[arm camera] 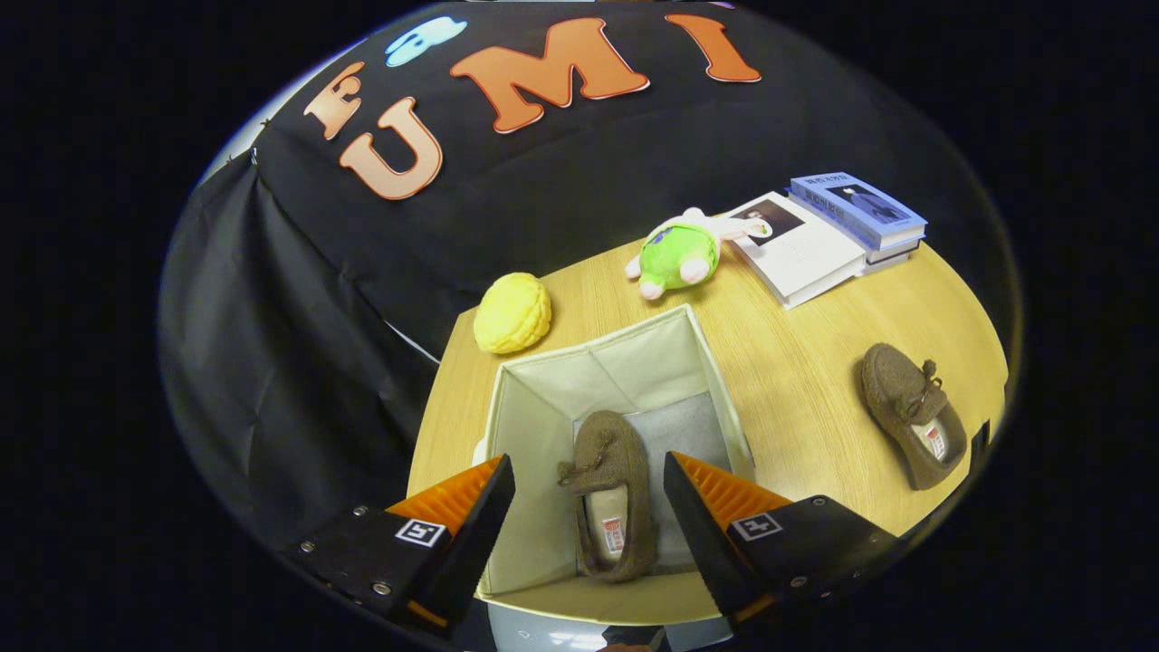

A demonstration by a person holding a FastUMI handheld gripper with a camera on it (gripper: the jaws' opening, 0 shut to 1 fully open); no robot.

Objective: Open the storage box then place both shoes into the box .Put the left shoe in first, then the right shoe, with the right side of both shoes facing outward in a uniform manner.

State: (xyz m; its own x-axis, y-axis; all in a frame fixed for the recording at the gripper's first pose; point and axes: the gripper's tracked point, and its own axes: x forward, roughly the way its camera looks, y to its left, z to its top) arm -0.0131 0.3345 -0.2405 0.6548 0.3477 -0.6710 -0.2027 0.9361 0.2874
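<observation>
An open cream fabric storage box stands on the wooden table just ahead of my fingers. One brown moccasin shoe lies on the box's grey floor, toe pointing away, seen between my fingers from above. The second brown shoe rests on the table to the right of the box, well apart from it. My gripper hovers above the box's near side, fingers spread wide, holding nothing.
A yellow round plush sits beyond the box's left corner. A green and white soft toy lies behind the box. Books are stacked at the far right of the table. Black cloth hangs behind and left.
</observation>
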